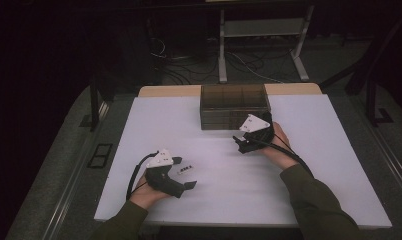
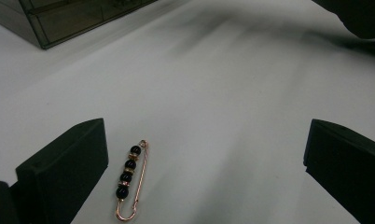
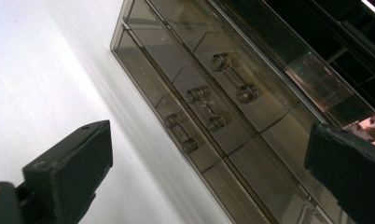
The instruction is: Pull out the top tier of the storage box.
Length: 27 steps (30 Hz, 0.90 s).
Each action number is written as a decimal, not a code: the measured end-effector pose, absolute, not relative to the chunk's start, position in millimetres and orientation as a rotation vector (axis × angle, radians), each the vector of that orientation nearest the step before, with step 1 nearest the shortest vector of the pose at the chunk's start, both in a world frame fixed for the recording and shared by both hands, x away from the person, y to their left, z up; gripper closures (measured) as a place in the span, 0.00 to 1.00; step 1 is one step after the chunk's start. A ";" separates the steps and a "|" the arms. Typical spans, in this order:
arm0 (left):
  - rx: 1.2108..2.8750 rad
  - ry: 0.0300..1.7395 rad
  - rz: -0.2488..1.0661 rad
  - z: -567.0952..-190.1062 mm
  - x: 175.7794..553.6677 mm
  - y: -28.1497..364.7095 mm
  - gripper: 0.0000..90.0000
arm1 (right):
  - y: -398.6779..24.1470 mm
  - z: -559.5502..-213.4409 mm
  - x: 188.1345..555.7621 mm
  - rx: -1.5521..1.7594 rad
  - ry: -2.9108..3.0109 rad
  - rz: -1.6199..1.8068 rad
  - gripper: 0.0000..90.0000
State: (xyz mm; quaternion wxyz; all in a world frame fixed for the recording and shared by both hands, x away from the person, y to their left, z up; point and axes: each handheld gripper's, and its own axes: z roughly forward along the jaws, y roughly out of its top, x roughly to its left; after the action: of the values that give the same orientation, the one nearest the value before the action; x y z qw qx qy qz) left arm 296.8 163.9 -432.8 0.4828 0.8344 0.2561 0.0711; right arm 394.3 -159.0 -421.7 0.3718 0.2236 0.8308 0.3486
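A rose-gold safety pin (image 2: 129, 179) strung with black beads lies flat on the white table (image 1: 309, 165). My left gripper (image 2: 204, 172) stands open around it, with the pin close to the left-hand jaw and apart from both. From above, the pin (image 1: 185, 169) sits between the jaws of the left gripper (image 1: 185, 172) at the front left. A smoky clear drawer box (image 1: 234, 106) stands at the back middle. My right gripper (image 1: 240, 144) is open just in front of it. The right gripper (image 3: 209, 172) faces the drawer fronts (image 3: 199, 107), which have three small bar handles and are closed.
The drawer box's corner (image 2: 73, 18) shows at the top left of the left gripper view. The right hand's dark shape (image 2: 358, 18) sits at the top right there. Past the table's far edge are a metal stand (image 1: 261, 45) and cables on the floor.
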 end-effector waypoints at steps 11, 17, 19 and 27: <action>2.036 0.623 0.176 -432.8 296.5 163.4 0.00 | -155.5 -422.3 391.5 0.516 2.108 0.822 0.01; 2.035 0.624 0.176 -432.8 296.6 163.3 0.00 | -155.2 -422.3 390.8 0.491 2.098 0.793 0.01; 2.034 0.624 0.175 -432.7 296.5 163.3 0.00 | -155.8 -422.1 391.1 0.484 2.095 0.779 0.01; 2.034 0.624 0.177 -432.5 296.4 163.4 0.00 | -154.2 -421.2 389.7 0.449 2.075 0.741 0.01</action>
State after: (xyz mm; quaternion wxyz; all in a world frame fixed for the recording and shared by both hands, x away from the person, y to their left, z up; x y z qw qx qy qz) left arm 296.4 163.4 -432.5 0.4823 0.8346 0.2561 0.0728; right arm 389.7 -154.2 -421.2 0.4320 0.1803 0.8322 0.2971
